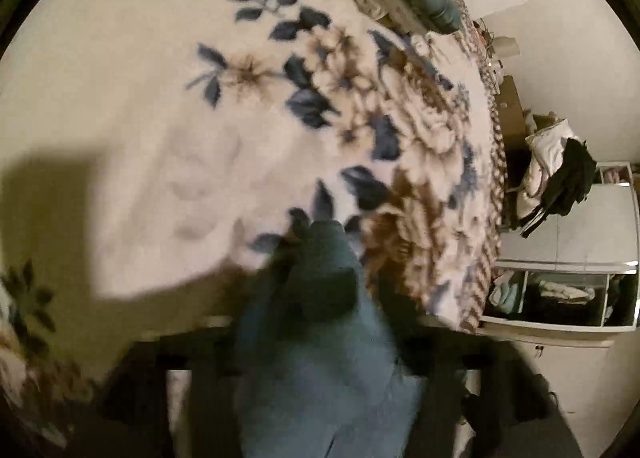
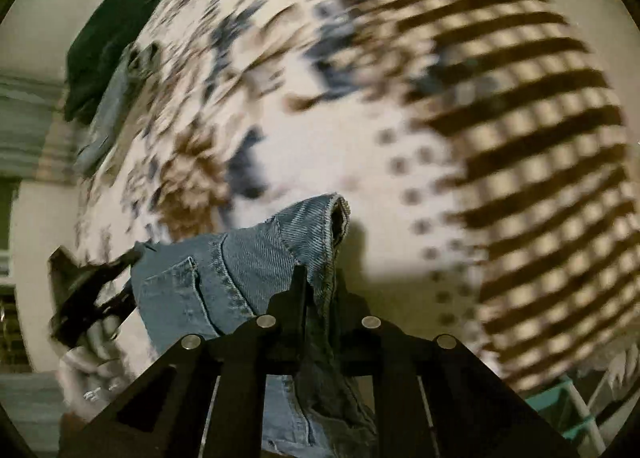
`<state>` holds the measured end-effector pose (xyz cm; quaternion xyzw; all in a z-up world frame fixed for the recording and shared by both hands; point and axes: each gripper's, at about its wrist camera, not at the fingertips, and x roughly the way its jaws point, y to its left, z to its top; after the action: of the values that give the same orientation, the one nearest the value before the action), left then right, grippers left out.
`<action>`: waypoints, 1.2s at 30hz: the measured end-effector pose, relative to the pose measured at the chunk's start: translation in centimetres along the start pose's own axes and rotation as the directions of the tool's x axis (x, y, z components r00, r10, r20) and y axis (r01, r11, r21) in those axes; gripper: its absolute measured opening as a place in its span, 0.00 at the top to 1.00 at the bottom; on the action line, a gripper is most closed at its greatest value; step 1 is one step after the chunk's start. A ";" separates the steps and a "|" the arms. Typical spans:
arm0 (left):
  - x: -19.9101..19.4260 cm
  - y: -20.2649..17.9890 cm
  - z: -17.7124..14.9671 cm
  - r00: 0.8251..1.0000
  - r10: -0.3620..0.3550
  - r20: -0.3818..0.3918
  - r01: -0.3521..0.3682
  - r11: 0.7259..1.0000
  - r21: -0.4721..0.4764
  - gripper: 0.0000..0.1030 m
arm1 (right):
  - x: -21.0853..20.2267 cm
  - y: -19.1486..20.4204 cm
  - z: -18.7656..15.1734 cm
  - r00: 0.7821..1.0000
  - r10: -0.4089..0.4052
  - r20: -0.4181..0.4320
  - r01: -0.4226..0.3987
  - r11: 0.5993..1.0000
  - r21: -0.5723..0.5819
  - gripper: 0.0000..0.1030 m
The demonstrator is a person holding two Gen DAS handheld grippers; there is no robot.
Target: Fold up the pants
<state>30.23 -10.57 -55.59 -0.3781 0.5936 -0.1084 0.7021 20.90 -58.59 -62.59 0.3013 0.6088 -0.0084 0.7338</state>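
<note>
**Jeans: soft, heavy-ish denim, grip at seams and waistband**

The faded blue denim jeans (image 2: pixel 240 270) hang off our two grippers above the bed, draped over the cream fleece blanket with blue and brown flowers (image 1: pixel 132 106). In the right wrist view we see a back pocket, a stitched seam and a rolled edge that stands up on its own.

Our read: denim is limp but thick. It will not hold a shape while it hangs, and it will sag under its own weight. It is not slippery and not fragile. Doubled seams and the waistband are the stiffest spots, so those are the best places to take hold. Single-layer cloth is likely to bunch or slip out.

The right gripper (image 2: pixel 316 290) has its jaws together, clamped on a thick fold of the jeans at a seam. The grip looks solid.

The left gripper (image 1: pixel 320 338) is harder to read. The left wrist view is blurred, and blue cloth covers the space between the fingers. The jaws stand fairly wide, and we cannot tell whether they press on the cloth. In the right wrist view it sits at the jeans' far edge, with a hand (image 2: pixel 90 342) behind it.

The fleece is likely to drag on the denim, so we would lift and lay, not slide.

Further out there is a pile of dark clothes (image 1: pixel 568 178) and a white open-fronted shelf unit (image 1: pixel 560 298) beside the bed.
</note>
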 end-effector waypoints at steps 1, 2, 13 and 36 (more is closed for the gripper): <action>-0.8 -0.7 -0.4 1.000 -0.022 0.018 0.022 1.000 0.013 0.29 | -0.4 -1.2 0.3 1.000 -0.018 0.007 0.018 1.000 0.022 0.89; -1.5 -1.5 -0.9 0.999 -0.025 0.032 0.024 0.999 0.038 0.29 | -0.5 -1.9 0.5 0.999 -0.032 0.010 0.032 0.999 0.034 0.89; 2.9 -7.8 -5.5 0.969 0.235 0.079 -0.247 0.871 0.425 0.28 | 0.9 -5.0 2.1 0.974 -0.229 -0.002 0.229 0.974 0.005 0.28; 7.0 -4.4 -5.1 0.947 0.319 0.029 -0.301 0.856 0.420 0.02 | 9.1 10.8 -2.0 0.952 -0.296 0.072 0.301 0.877 -0.375 0.25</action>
<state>28.79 -19.86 -57.95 -0.1154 0.6239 -0.1267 0.7625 25.62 -45.63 -66.29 0.0552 0.6332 -0.0046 0.7720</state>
